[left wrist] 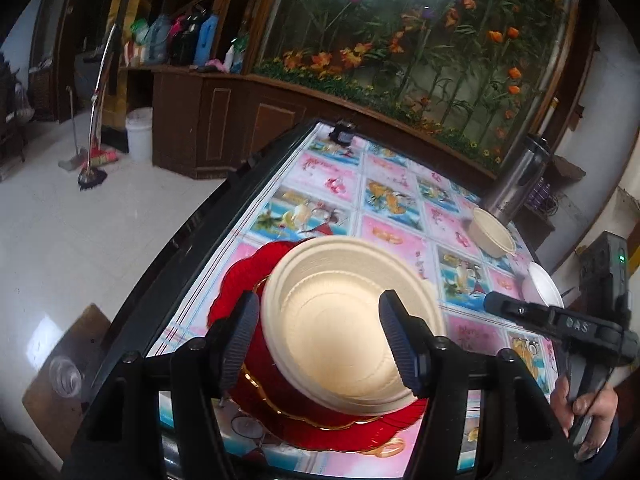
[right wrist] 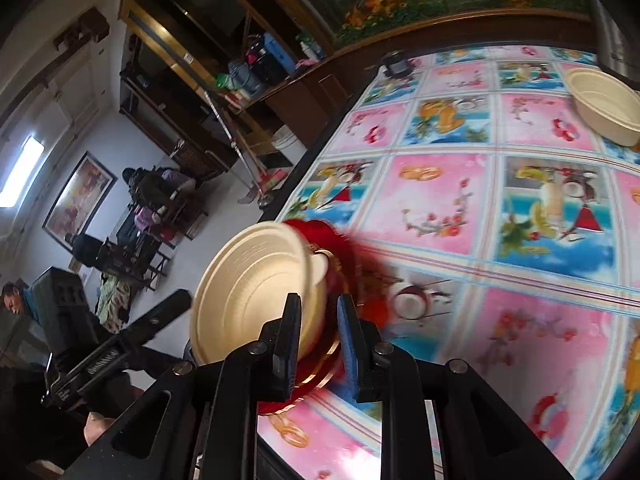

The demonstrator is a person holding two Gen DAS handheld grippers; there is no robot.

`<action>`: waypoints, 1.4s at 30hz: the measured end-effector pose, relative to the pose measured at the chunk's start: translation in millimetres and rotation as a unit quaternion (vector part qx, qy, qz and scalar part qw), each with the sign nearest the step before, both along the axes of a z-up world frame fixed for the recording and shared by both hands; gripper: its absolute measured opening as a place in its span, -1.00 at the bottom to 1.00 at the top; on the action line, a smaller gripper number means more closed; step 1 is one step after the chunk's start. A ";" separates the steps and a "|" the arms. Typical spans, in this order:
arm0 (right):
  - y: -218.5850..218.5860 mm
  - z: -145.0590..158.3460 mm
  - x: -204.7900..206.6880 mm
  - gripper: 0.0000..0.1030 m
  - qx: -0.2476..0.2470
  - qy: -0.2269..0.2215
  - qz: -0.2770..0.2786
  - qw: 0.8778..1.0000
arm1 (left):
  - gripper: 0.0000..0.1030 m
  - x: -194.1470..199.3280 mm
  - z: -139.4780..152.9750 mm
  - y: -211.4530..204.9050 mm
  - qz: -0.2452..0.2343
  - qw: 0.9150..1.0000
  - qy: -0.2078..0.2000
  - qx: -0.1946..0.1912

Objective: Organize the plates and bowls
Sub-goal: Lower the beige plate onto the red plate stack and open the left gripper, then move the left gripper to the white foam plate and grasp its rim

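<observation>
A cream bowl (left wrist: 340,320) sits tilted on a red plate (left wrist: 280,400) with a gold rim at the table's near left edge. My left gripper (left wrist: 320,340) is open, its fingers either side of the bowl. My right gripper (right wrist: 318,332) has its jaws close together around the near rim of the cream bowl (right wrist: 248,296), with the red plate (right wrist: 352,264) beneath. A second cream bowl (left wrist: 492,232) (right wrist: 604,104) stands at the far right. A white dish (left wrist: 542,284) lies by the right edge.
The table (right wrist: 440,200) has a pink and blue patterned cloth. A steel flask (left wrist: 516,176) stands behind the far bowl. A small black device (left wrist: 342,132) sits at the far edge. A dark wooden cabinet and floral wall lie beyond; tiled floor is to the left.
</observation>
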State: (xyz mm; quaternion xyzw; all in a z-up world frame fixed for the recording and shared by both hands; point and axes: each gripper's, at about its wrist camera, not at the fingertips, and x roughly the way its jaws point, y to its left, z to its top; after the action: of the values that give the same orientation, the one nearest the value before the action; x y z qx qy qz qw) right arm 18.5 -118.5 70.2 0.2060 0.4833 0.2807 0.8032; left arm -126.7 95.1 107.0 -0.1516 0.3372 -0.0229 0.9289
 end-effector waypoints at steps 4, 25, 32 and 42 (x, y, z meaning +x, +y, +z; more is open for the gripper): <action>-68.9 3.9 7.4 -0.59 -0.017 -0.009 -0.075 0.997 | 0.30 -1.8 15.7 -24.8 -0.043 0.999 -0.016 0.008; -219.6 -26.9 43.5 0.20 -0.129 0.057 -0.192 0.971 | 0.35 17.2 -25.6 -177.2 -0.248 0.967 0.063 0.018; -161.8 5.1 -5.5 0.21 0.030 0.040 -0.077 0.996 | 0.35 24.1 -31.6 -180.4 -0.248 0.966 0.075 0.011; -224.9 22.1 -37.4 -0.01 -0.073 -0.072 -0.215 0.971 | 0.35 36.3 -39.0 -195.4 -0.250 0.964 0.088 -0.012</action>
State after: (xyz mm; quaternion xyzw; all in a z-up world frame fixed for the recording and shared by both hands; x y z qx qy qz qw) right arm -18.9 -343.4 92.3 0.2248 0.3875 0.0795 0.8905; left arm -90.4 -100.3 68.0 -0.0756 0.4446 -0.2447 0.8584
